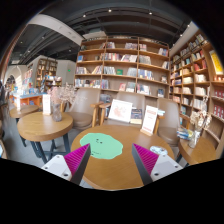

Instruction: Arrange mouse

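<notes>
You had one tongs [112, 160] before you, two fingers, one magenta pad each. One green mat [101, 146] lay on near bench [115, 170]. Second round bench [38, 124] stood beside it: two benches counted. Two white signs [121, 110] stood beyond. Bookshelves [122, 66] ran along two walls.

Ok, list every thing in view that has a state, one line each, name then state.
gripper: open, nothing between the fingers.
green mouse pad: lying flat on the wooden table, just ahead of the fingers, nothing on it.
white sign: standing upright beyond the pad.
bookshelves: filled with books.
round table: holds an upright card.
mouse: not visible in this view.
</notes>
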`<state>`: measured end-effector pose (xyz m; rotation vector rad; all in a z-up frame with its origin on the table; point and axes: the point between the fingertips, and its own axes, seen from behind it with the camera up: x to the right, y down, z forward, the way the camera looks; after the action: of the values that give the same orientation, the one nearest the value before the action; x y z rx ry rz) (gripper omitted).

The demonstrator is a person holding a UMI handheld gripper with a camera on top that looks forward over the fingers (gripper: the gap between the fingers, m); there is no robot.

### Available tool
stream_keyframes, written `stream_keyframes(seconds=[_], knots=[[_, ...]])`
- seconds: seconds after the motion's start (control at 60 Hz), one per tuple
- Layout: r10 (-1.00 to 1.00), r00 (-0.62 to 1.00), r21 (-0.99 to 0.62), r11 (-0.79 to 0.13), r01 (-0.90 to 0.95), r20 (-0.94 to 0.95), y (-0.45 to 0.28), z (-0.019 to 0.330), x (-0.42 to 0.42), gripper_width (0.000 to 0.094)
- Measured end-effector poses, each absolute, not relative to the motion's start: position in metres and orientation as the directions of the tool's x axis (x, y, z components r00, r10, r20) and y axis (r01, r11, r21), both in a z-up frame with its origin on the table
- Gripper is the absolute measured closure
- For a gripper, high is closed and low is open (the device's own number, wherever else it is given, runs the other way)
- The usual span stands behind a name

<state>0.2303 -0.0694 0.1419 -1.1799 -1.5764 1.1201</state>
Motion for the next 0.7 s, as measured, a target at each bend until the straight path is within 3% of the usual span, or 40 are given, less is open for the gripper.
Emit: stream_keyframes(seconds=[0.067, 0.7], knots=[[0.974, -0.19, -0.959, 0.164, 0.232, 0.121, -0.061, 0.15, 0.237, 0.008], [0.989, -0.044, -0.876, 0.145, 0.46, 0.141, 0.063, 0.06, 0.211, 0.008]])
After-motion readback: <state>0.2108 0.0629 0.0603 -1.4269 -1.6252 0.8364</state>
